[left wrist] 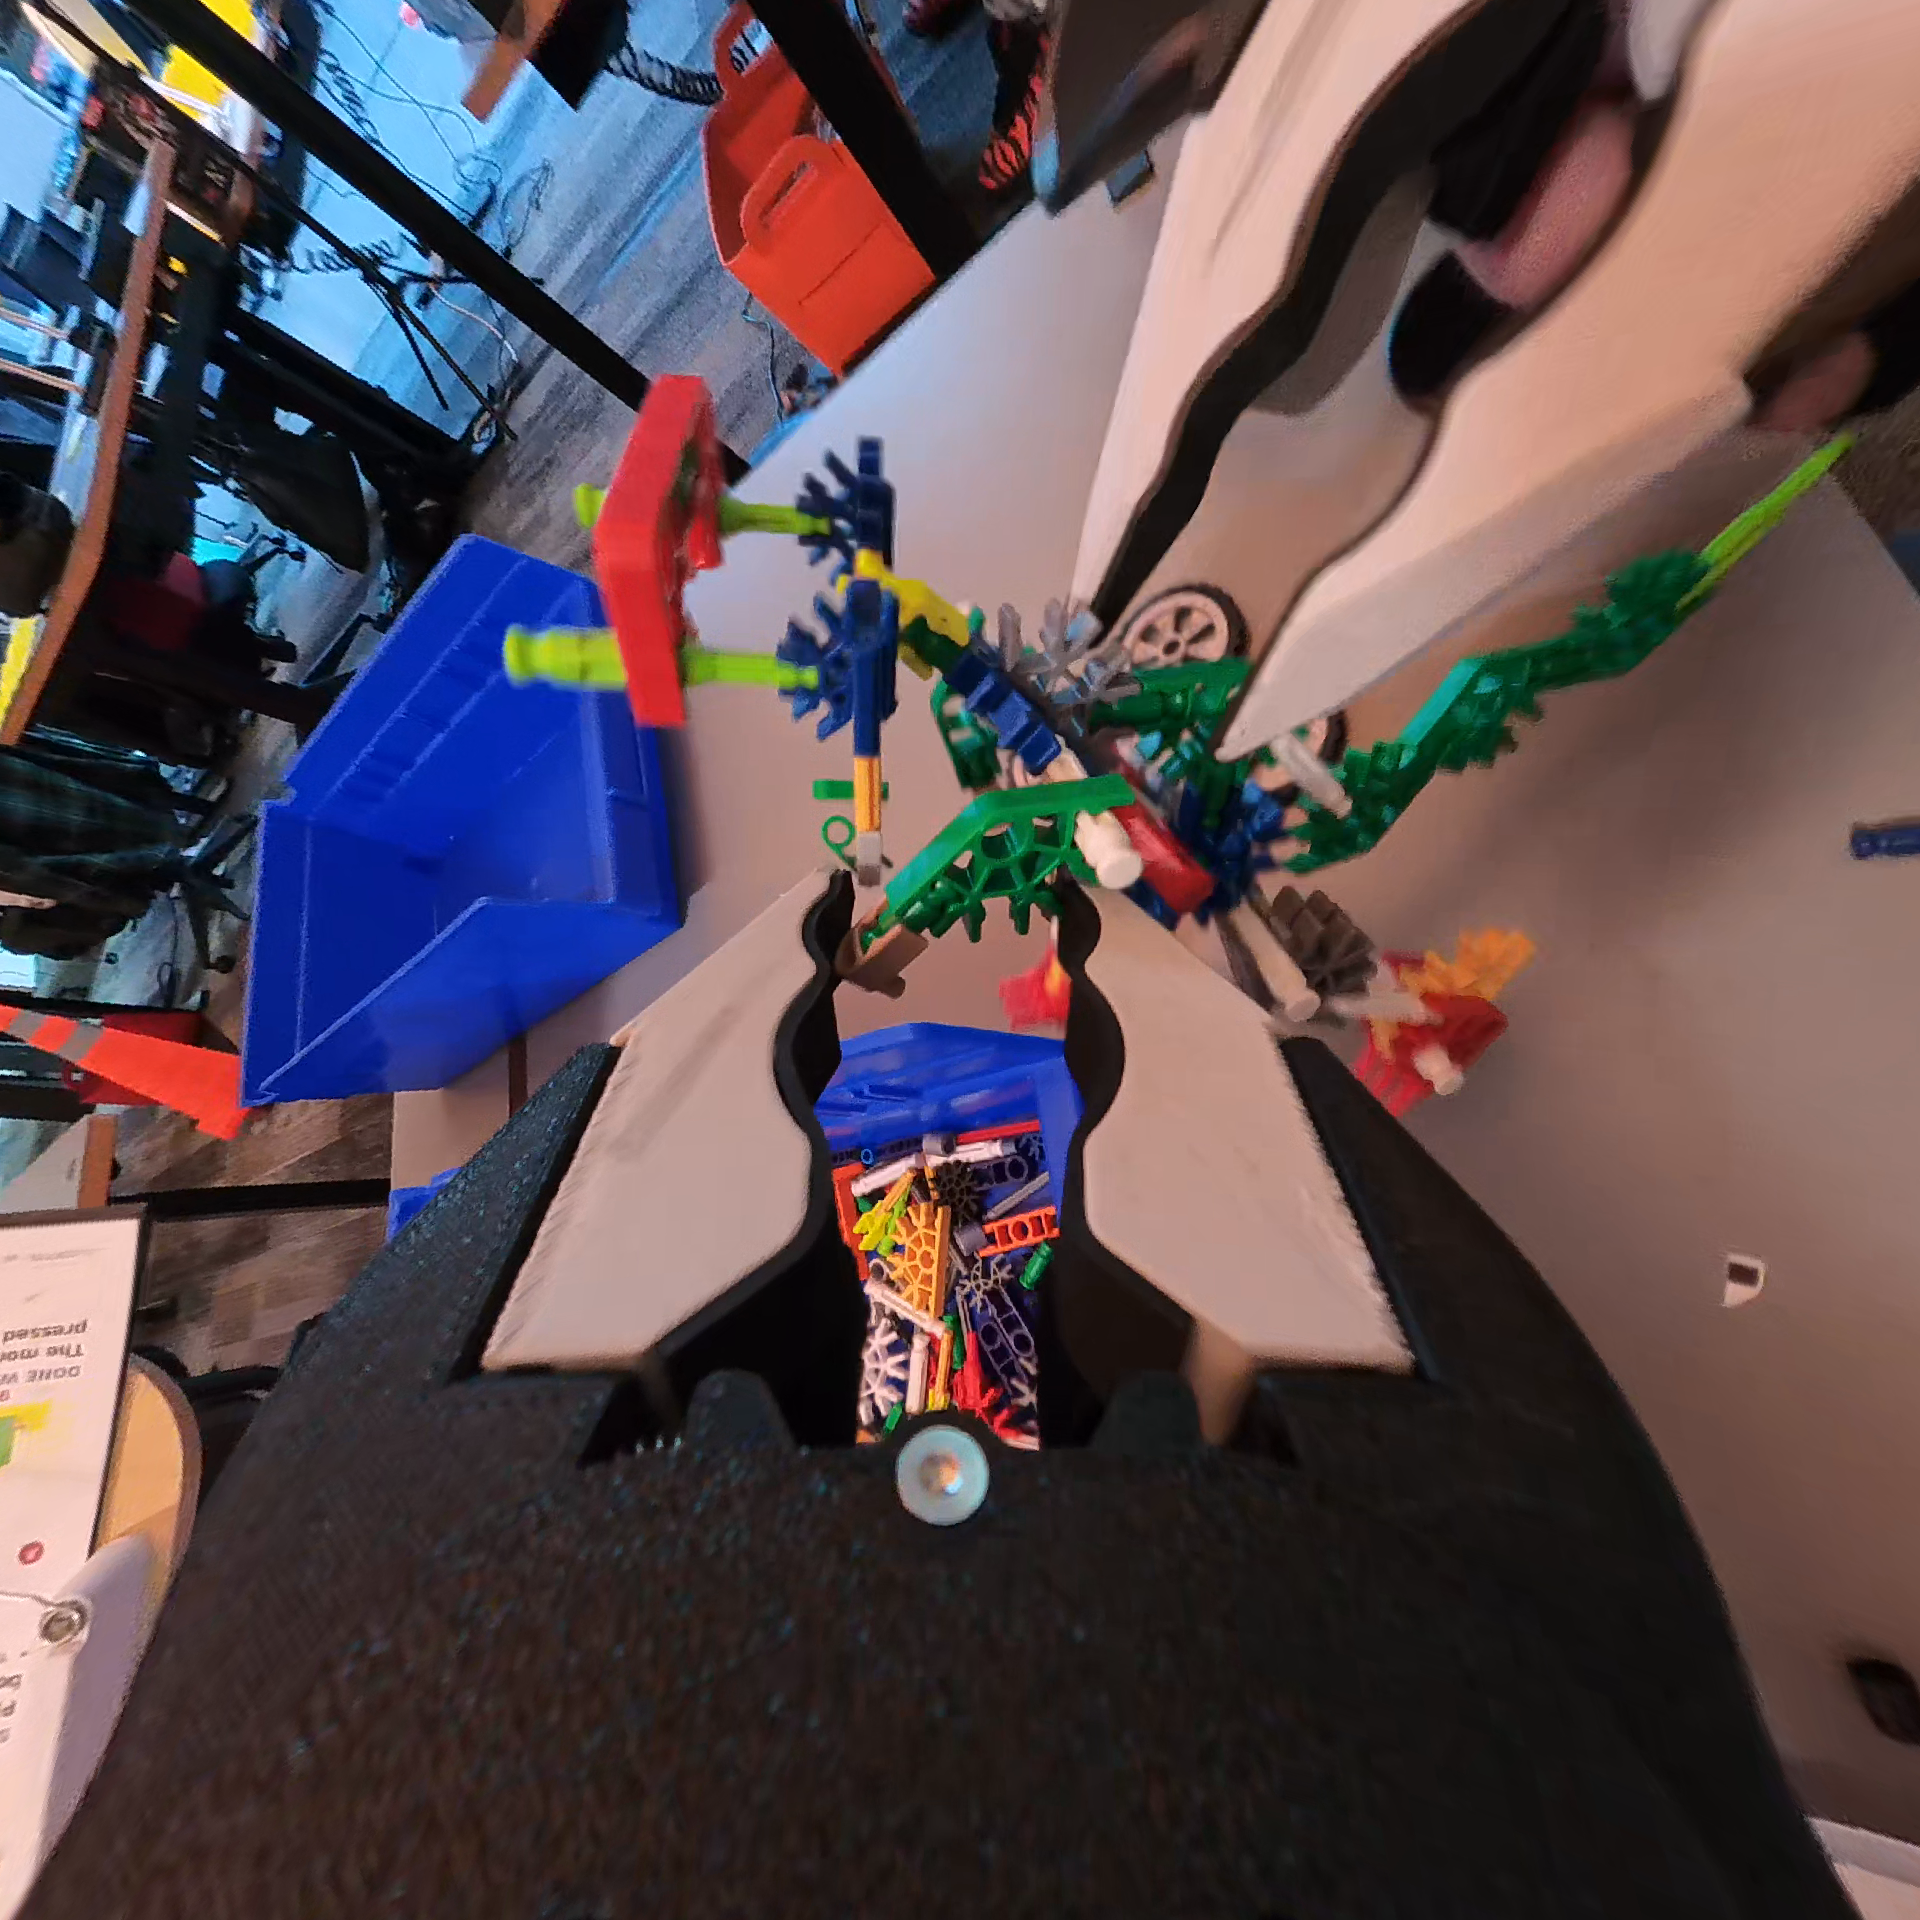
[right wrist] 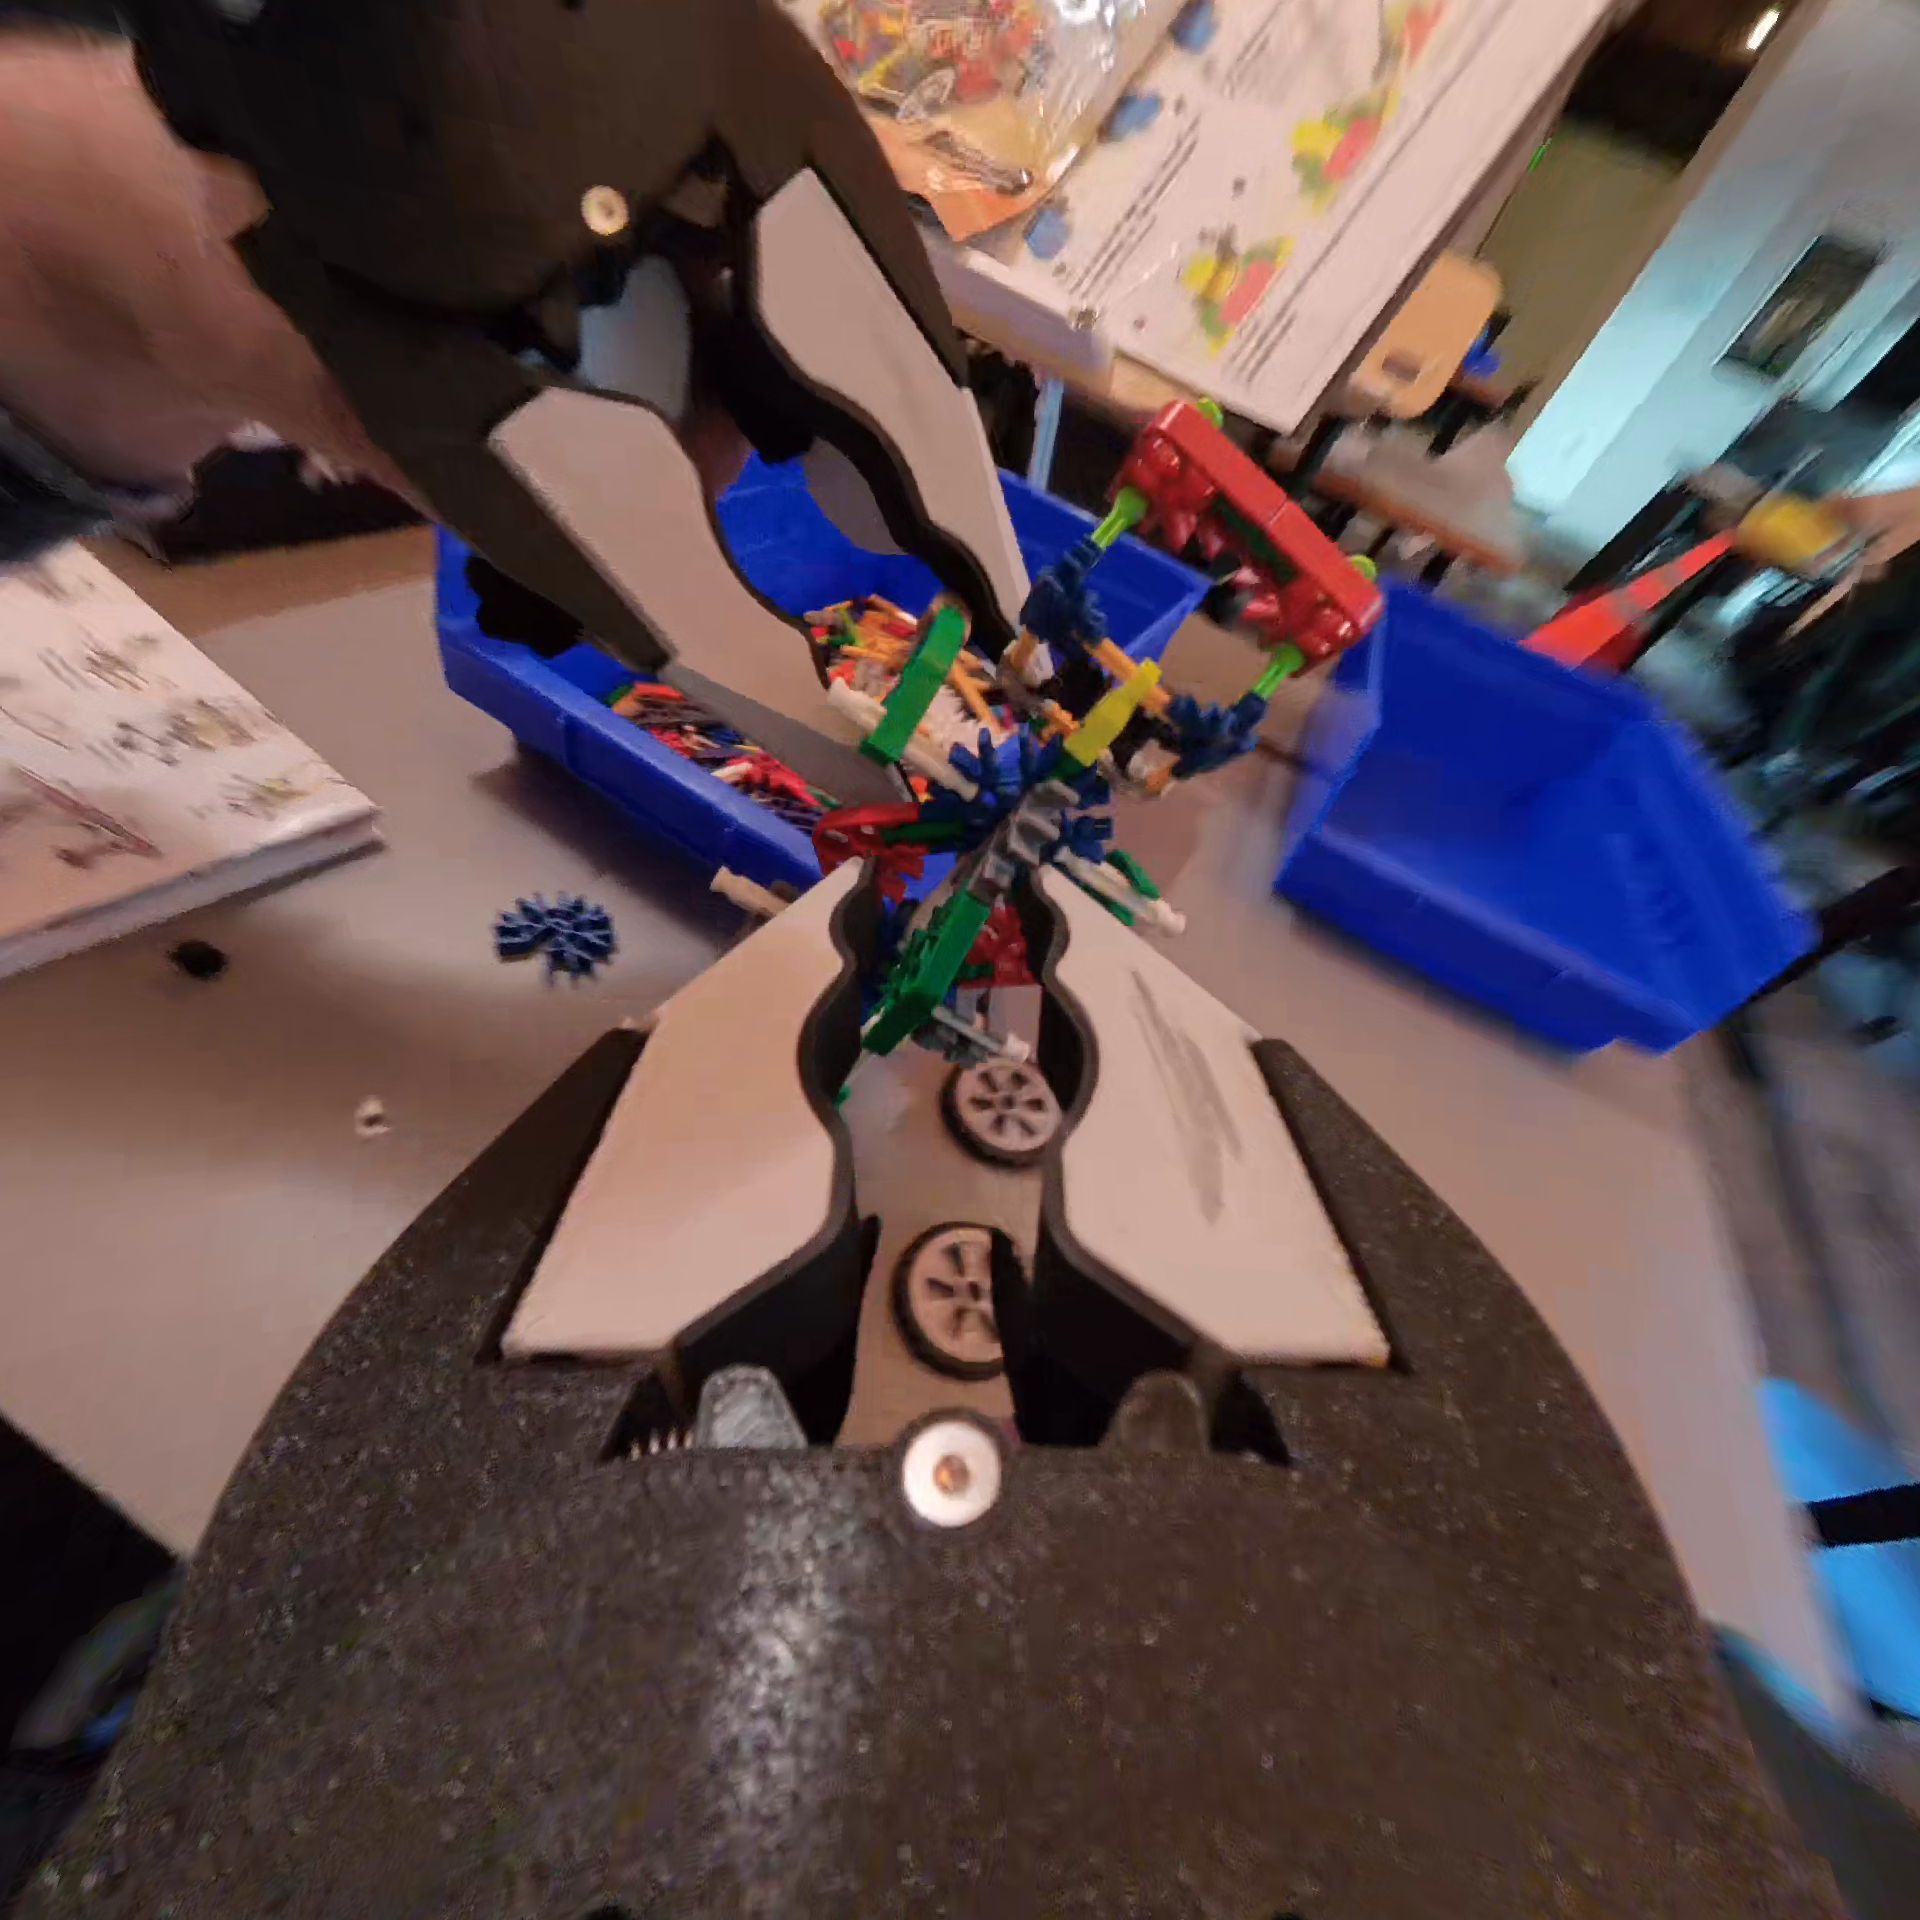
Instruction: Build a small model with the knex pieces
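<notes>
Black gripper housings fill the foreground of both wrist views; items are listed left to right.

Left wrist view: empty blue bin (left wrist: 447, 831) on its side at the table edge; red panel (left wrist: 655, 551) on lime rods; toy construction model (left wrist: 1039, 769) of green, blue, yellow and grey pieces, held off the grey table (left wrist: 1558, 1143); small red and yellow sub-assembly (left wrist: 1434, 1008) lying apart at right. Below the fingers, a second blue bin of loose pieces (left wrist: 935, 1247).

Left gripper (left wrist: 956, 914): jaws partly apart, tips at a green truss and a brown connector on the model's edge. Whether they pinch it, I cannot tell.

Right wrist view: open booklet (right wrist: 156, 748) at left; loose blue connector (right wrist: 556, 935) on the table; two detached wheels (right wrist: 1003, 1112) under the fingers.

Right gripper (right wrist: 951, 904): jaws narrowly apart, closed around the model's green and grey core, apparently clamped on it.

Risk: both views are blurred, so the model is likely moving. Opposing pulls could snap joints apart, scattering pieces, and a loose left-hand grip could let the model pivot or drop.
</notes>
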The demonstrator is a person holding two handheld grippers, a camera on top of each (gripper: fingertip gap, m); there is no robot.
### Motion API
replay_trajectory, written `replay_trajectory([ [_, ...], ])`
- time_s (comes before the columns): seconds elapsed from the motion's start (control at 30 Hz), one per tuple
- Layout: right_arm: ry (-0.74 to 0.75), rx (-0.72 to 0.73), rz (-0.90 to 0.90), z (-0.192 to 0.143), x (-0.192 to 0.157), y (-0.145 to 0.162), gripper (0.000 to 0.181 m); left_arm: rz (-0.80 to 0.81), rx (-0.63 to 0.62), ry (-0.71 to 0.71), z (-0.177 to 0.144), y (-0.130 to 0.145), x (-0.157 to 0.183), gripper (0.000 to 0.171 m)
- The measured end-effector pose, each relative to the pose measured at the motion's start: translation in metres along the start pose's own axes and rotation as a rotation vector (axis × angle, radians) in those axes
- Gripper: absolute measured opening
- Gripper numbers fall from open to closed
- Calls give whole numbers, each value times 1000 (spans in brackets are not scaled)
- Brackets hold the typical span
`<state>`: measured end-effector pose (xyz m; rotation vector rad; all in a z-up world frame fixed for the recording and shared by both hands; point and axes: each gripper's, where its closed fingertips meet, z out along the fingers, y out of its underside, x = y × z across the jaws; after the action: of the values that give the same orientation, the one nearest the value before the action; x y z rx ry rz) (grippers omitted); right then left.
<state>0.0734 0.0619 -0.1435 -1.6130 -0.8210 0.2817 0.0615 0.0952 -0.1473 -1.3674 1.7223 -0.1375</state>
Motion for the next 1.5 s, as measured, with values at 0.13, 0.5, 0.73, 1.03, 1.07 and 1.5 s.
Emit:
replay_trajectory([
  [0.13,96,35,-255,-7,1,-21,20,-21,30,2,-7,-5,-2,37],
  [0.5,57,4,-403,-13,-5,-28,18,-31,14,-21,-12,1,-11,37],
  [0.73,5,-9,-389,-7,-15,-25,20,-40,8,-13,-9,3,-8,37],
  [1.03,61,-30,-439,10,-6,-21,14,-24,-17,2,-7,6,-2,37],
  [1.07,66,-33,-443,11,-5,-20,10,-20,-21,5,-6,7,-1,37],
  [1.5,85,-44,-557,14,-2,-16,12,-25,-33,8,-1,10,1,37],
])
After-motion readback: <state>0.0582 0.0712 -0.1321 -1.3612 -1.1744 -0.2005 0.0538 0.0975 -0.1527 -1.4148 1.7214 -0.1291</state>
